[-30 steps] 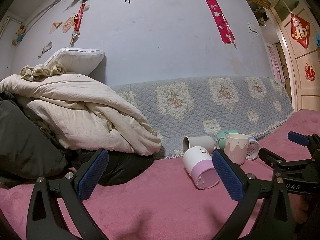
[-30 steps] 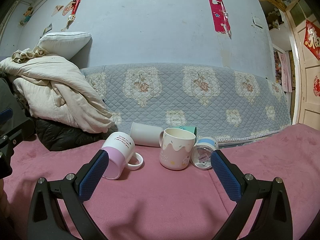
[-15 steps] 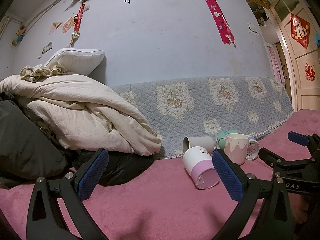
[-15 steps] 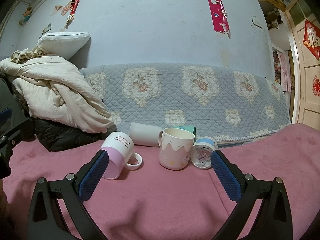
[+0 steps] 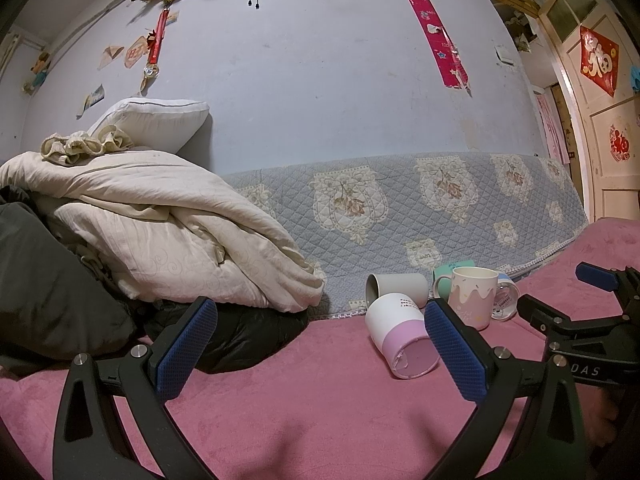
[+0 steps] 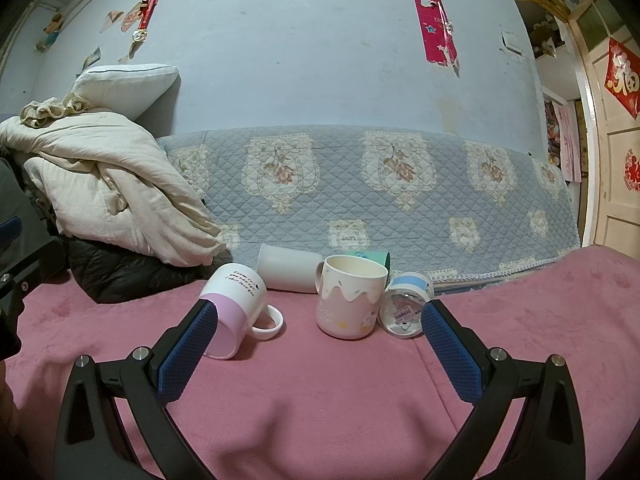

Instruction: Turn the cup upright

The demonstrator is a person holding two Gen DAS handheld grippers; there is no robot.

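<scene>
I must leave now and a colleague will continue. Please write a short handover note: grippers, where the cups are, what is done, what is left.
Left gripper: open, empty, above the pink blanket.
Right gripper: open, empty, facing the cups.
Cream drip mug: upright.
On their sides: pink-and-white mug at left, white cup behind, blue-and-white cup at right. A green cup is mostly hidden behind.
Done: nothing gripped now.
Left: grip a lying cup, probably the pink-and-white mug, and set it upright.

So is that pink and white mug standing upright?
No, the pink and white mug lies tipped on its side on the pink blanket.
</scene>
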